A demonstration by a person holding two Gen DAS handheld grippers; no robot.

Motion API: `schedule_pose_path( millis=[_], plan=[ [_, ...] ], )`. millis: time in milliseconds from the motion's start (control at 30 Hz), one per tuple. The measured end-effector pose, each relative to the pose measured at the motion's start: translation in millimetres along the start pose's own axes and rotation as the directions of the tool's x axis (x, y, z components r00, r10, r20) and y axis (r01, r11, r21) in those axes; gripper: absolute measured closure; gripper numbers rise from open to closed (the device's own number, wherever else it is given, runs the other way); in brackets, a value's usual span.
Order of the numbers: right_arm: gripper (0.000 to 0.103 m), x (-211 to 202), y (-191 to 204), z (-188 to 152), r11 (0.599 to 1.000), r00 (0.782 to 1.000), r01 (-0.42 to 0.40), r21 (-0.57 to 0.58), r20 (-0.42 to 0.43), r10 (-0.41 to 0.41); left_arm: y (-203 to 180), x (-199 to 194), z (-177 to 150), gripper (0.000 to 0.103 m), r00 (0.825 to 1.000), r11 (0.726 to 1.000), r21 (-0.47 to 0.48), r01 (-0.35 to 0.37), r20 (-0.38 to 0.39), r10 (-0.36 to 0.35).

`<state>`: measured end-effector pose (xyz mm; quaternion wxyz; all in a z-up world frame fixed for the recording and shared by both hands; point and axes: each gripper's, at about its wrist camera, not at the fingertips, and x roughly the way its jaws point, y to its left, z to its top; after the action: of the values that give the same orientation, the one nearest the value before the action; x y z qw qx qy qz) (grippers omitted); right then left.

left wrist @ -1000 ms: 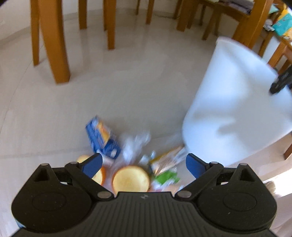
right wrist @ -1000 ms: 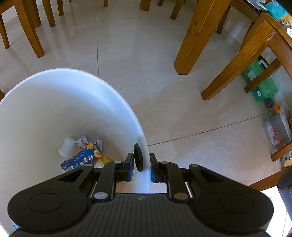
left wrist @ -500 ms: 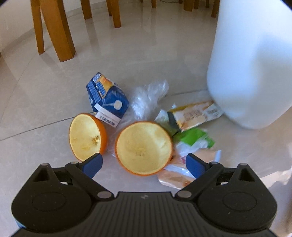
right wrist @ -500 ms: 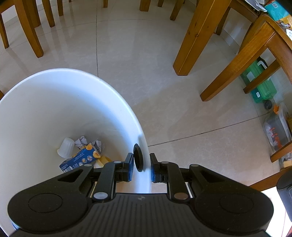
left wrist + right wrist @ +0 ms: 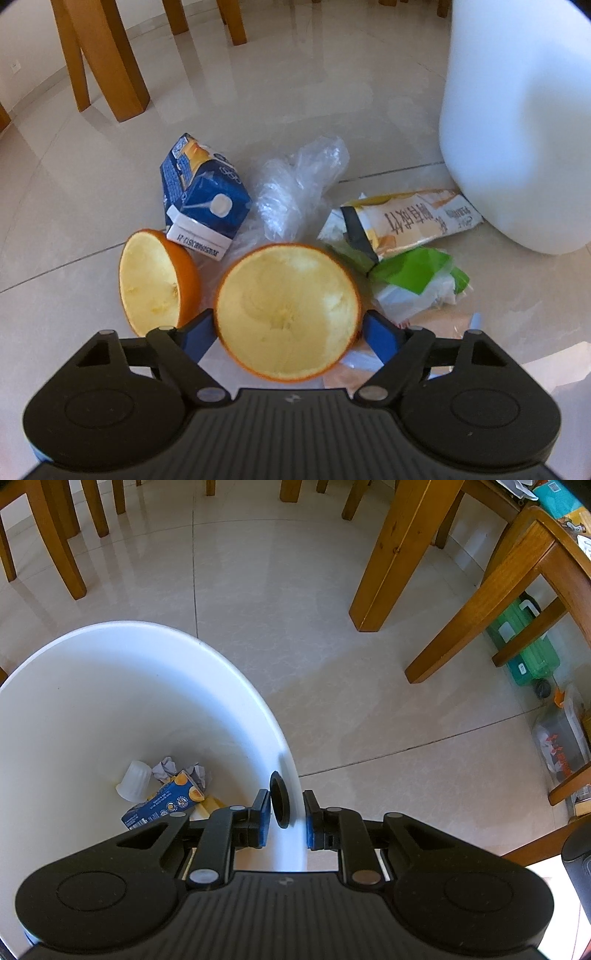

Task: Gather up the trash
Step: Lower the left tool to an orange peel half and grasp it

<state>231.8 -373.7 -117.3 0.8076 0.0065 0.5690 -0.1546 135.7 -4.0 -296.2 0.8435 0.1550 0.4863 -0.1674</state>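
The left gripper (image 5: 288,332) had dropped to the floor litter, its jaws closing around the nearer of 2 orange halves (image 5: 288,310), so a pickup looked imminent. The right gripper (image 5: 286,818) stayed clamped on the white bin (image 5: 110,701) rim.

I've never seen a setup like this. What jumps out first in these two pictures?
A hollowed orange half, pale inside up, lies on the floor between the closing jaws of the left gripper, with a second half, a blue juice carton and wrappers beside it. In the other view the right gripper is clamped on the rim of a white trash bin, which already holds a carton, a small cup and crumpled paper.
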Motion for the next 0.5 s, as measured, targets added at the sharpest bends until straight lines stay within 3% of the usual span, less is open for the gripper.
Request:
schedule_pose_path(
  millis=[300,500],
  plan=[
    [0.082,0,0,0,1.000,1.000,0.003,-0.006,0.002,-0.003,6,3,7,0.026,1.000,0.998,-0.055,0.011,-0.012,-0.011],
    [0.082,0,0,0,1.000,1.000,0.004,-0.009,0.002,-0.004,15,-3,8,0.029,0.996,0.994,-0.092,0.063,-0.055,-0.068]
  ],
)
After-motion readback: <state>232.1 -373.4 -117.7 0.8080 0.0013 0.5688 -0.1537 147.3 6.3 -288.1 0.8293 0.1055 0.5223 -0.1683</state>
